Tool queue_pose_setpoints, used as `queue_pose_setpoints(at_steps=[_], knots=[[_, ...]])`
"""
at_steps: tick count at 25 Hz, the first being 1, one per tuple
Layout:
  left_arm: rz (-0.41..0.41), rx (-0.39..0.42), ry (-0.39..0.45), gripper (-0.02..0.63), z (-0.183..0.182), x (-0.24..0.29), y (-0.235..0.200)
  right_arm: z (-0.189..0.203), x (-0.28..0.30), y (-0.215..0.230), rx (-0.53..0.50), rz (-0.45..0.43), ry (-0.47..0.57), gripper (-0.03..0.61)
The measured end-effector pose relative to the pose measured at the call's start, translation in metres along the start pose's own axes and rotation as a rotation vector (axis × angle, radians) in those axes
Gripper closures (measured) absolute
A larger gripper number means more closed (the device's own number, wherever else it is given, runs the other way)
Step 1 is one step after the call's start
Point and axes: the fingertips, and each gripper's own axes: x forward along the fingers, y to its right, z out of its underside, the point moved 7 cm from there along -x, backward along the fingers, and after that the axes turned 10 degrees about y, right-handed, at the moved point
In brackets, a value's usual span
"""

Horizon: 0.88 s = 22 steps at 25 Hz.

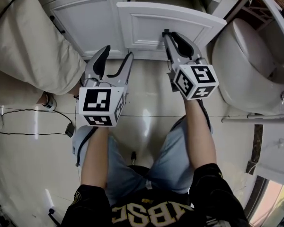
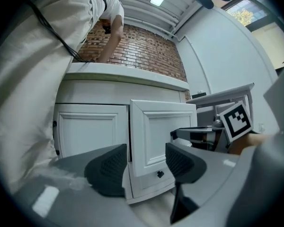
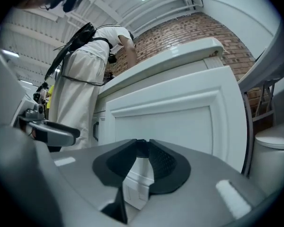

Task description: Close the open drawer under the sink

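The white drawer front sticks out from the vanity under the counter, its panel standing proud of the closed door beside it. A small dark knob sits low on the drawer. My right gripper is shut, with nothing seen between its jaws. Its tips are at the face of the drawer front, and in the right gripper view the right gripper has its pads meeting. My left gripper stands open a little short of the drawer's left edge. The left gripper holds nothing.
A white toilet stands close on the right of the vanity. A person in beige clothes stands at the counter on the left. Black cables run over the glossy floor. My knees are below the grippers.
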Motion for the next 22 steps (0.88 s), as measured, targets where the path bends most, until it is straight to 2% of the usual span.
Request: queue_pose_setpoints(at_steps=[4,8,13,19,22], knots=[[0.018,-0.042,0.029,0.342,-0.002,0.005,0.001,0.001,0.015,0.009,0.005,0.015,0.034,0.494],[0.029,-0.071,0.035,0.342,0.002,0.012,0.003,0.008,0.036,0.014,-0.034,0.065,0.072,0.499],[0.014,-0.079,0.027,0.342,0.007,0.023,0.005,0.013,0.059,0.032,0.044,0.093,0.139,0.499],[0.005,-0.076,0.012,0.342,0.013,0.026,-0.002,0.021,0.068,0.044,0.116,0.059,0.217,0.494],[0.009,-0.074,0.010,0.342,0.013,0.026,-0.003,0.022,0.069,0.045,0.124,0.060,0.215,0.494]])
